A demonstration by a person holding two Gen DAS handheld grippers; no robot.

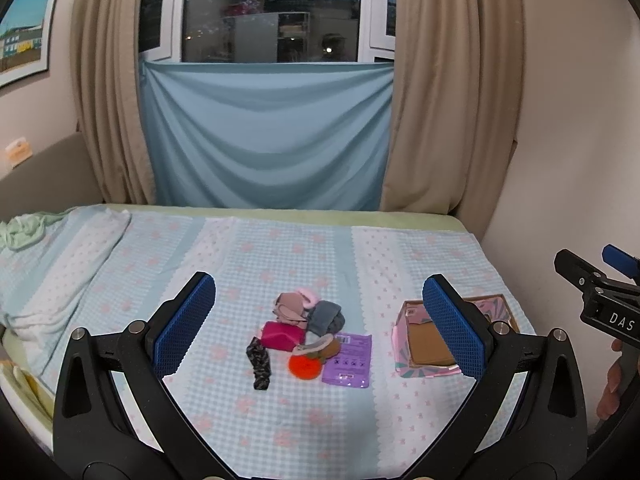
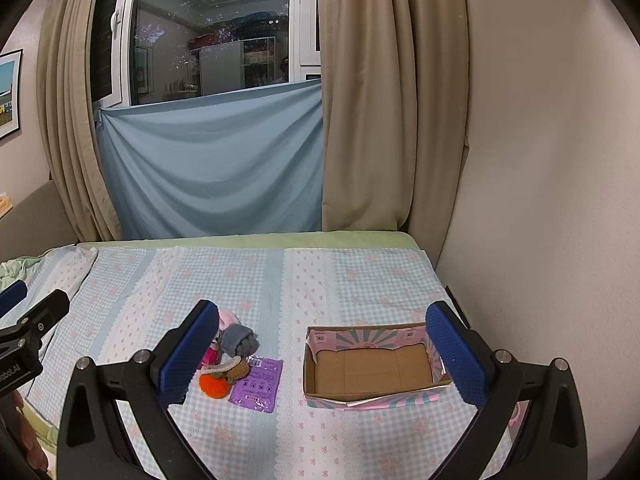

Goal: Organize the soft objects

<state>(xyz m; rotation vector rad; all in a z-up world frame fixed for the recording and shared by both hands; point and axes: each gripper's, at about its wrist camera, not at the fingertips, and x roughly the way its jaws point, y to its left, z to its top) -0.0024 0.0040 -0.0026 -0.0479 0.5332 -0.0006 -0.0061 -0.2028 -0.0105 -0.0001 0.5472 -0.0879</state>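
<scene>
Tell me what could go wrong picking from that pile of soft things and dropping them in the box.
The soft items lie heaped and touching, so a pinch on one may drag a neighbour along. The purple packet lies flat on the bedspread, so fingers might catch cloth instead. The cardboard box looks light on soft bedding and could shift if bumped.

Black gripper frames, blue textured pads (image 1: pixel 184 328), silver screws, white lettering
</scene>
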